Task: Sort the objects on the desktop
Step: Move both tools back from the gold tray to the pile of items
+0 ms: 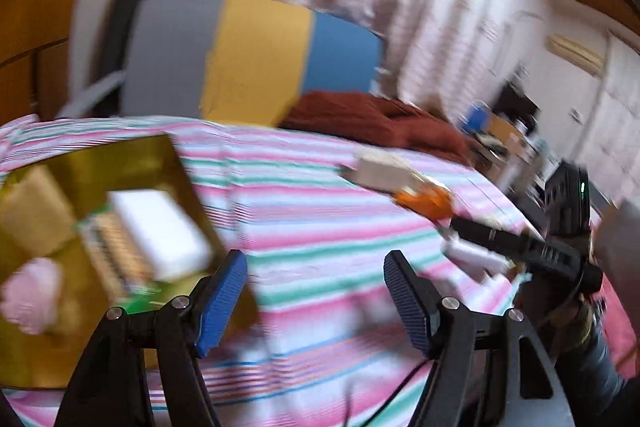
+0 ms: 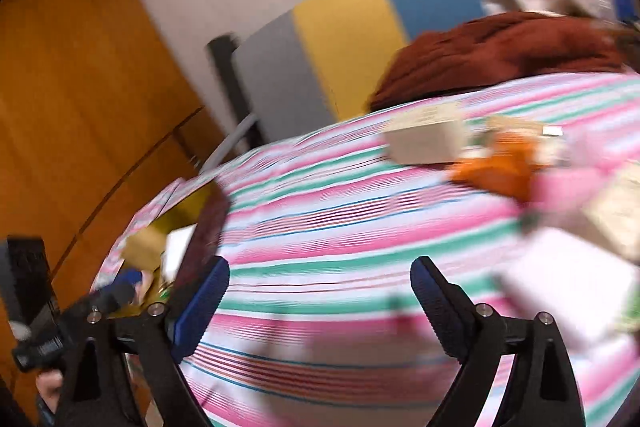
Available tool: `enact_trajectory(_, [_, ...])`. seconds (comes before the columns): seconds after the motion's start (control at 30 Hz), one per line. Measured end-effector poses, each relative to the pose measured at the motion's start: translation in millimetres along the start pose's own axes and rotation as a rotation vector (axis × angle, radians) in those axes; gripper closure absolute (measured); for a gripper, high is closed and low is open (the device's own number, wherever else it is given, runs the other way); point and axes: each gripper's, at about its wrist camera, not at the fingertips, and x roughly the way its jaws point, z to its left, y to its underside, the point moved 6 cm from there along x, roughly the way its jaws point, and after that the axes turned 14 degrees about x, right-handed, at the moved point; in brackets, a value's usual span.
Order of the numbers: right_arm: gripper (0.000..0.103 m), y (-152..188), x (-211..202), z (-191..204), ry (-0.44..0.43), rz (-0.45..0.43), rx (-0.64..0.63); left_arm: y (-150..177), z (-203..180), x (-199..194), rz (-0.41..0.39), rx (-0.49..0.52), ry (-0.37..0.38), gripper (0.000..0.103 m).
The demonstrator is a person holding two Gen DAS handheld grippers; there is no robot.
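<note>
Both views are blurred by motion. My left gripper is open above the striped cloth, nothing between its blue pads. A gold box lies just left of it, holding a white block, a tan block, a green-edged packet and a pink soft thing. Farther right lie a beige box, an orange item and a white object. My right gripper is open over the cloth, empty. Beyond it lie the beige box, the orange item and a white flat object at right.
A rust-red cloth is heaped at the far edge. Behind it stands a grey, yellow and blue panel. Orange wood furniture fills the left. The other gripper's black body shows at right in the left wrist view. Curtains hang behind.
</note>
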Motion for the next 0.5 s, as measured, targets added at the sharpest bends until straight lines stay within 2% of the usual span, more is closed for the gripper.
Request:
enact_trajectory(0.13, [0.006, -13.3, -42.8, -42.1, 0.090, -0.105, 0.027, 12.4, -39.8, 35.0, 0.080, 0.038, 0.087, 0.030])
enact_trajectory(0.23, [0.003, -19.0, -59.9, -69.8, 0.166, -0.153, 0.034, 23.5, -56.9, 51.0, 0.127, 0.051, 0.117, 0.030])
enact_trajectory(0.37, [0.003, -26.7, -53.2, -96.1, 0.228, -0.161, 0.060, 34.6, -61.8, 59.5, 0.161, 0.053, 0.121, 0.030])
enact_trajectory(0.5, [0.002, -26.3, -29.2, -100.9, 0.226, -0.116, 0.068, 37.3, -51.8, 56.3, 0.161, 0.025, 0.105, 0.030])
